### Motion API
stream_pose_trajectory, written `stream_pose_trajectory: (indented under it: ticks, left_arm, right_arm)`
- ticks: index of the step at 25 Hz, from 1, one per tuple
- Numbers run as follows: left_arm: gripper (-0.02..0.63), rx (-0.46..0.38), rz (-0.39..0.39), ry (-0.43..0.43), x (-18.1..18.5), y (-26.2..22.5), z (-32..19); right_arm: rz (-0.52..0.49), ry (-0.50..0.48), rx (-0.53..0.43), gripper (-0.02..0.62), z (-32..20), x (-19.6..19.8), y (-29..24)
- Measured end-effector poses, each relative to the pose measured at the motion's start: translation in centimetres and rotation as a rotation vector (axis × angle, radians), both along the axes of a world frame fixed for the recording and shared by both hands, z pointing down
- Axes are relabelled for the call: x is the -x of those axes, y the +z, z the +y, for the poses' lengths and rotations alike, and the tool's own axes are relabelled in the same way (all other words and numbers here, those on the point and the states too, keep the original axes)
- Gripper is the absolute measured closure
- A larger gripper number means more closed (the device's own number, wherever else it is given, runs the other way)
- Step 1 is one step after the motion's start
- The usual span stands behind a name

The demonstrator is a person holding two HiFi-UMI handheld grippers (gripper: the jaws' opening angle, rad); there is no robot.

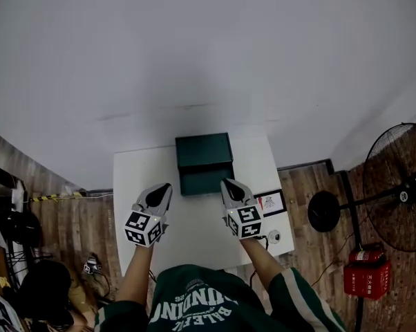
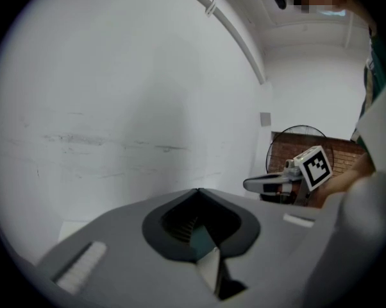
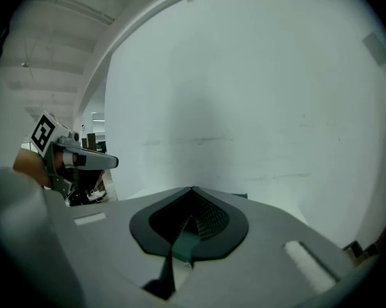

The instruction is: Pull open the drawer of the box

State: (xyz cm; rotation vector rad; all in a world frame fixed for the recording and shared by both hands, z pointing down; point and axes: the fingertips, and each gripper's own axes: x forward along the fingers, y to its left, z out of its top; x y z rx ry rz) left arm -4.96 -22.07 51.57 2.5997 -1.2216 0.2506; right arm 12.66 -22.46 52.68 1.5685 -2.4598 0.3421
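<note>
White bench carrying dark green rectangular box at far edge, drawer seemingly standing out; left gripper and right gripper hovering clear, jaws closed, empty, pull probably done.

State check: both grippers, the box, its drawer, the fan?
left gripper, shut, empty
right gripper, shut, empty
box, upright on the table
drawer, open or shut unclear from above
fan, upright; spinning or not unclear
</note>
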Motion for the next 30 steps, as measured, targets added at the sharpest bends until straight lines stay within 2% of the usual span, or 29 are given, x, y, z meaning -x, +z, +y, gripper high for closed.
stream_pose_trajectory:
  ticks: [3, 6, 30]
  left_arm:
    - [0.554, -0.021, 0.003, 0.004, -0.1, -0.9, -0.4]
    - [0.554, -0.035, 0.006, 0.01, -0.4, -1.4, -0.6]
    - [0.554, -0.044, 0.009, 0.022, -1.4, -1.3, -0.7]
  right_arm:
    - [-0.007, -0.004, -0.073, 0.594, 0.0, 0.2, -2.8]
    - [-0.012, -0.005, -0.104, 0.594, 0.0, 0.3, -4.1]
    - [-0.004, 0.006, -0.085, 0.594, 0.5, -0.1, -3.2]
